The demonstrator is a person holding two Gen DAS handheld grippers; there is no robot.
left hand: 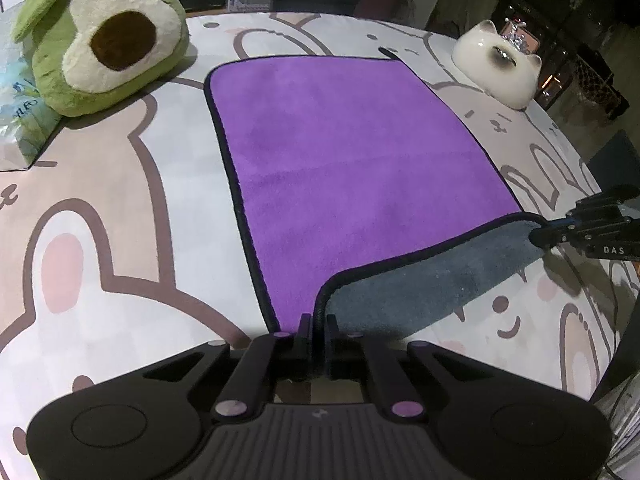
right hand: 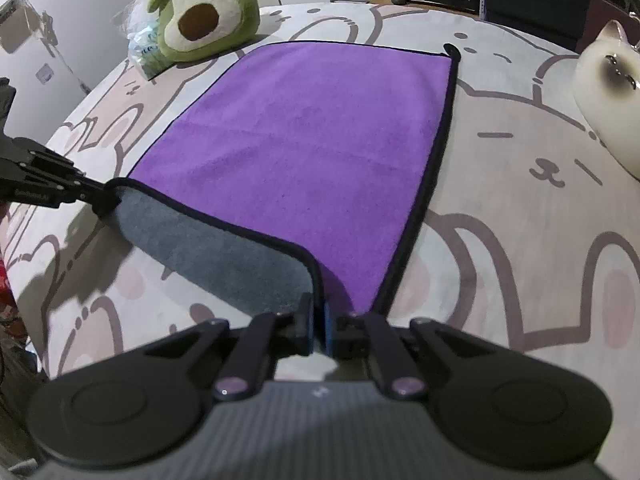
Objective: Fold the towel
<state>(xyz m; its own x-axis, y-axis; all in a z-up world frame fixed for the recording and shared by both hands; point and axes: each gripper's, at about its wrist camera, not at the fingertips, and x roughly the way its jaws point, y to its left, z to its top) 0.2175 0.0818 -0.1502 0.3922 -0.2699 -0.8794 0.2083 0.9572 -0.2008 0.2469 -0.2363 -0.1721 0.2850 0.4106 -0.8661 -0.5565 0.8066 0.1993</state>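
Bunny-print table (left hand: 100, 208) under purple towel (left hand: 340, 152), lying flat ahead of me, near edge lifted, grey underside up. My left gripper (left hand: 318, 330) pinches 1 near corner; my right gripper (right hand: 318, 320) pinches the other. Avocado plush (left hand: 104, 36) far left, cat figurine (left hand: 500, 68) far right.

Left hand-held gripper (left hand: 318, 330) — black, purple pivot caps, right hand-held gripper (right hand: 319, 326) — blue pads, "DAS" lettering

Towel (left hand: 340, 152) on table (left hand: 120, 208), avocado plush (left hand: 104, 40) left, cat figurine (left hand: 498, 68) right
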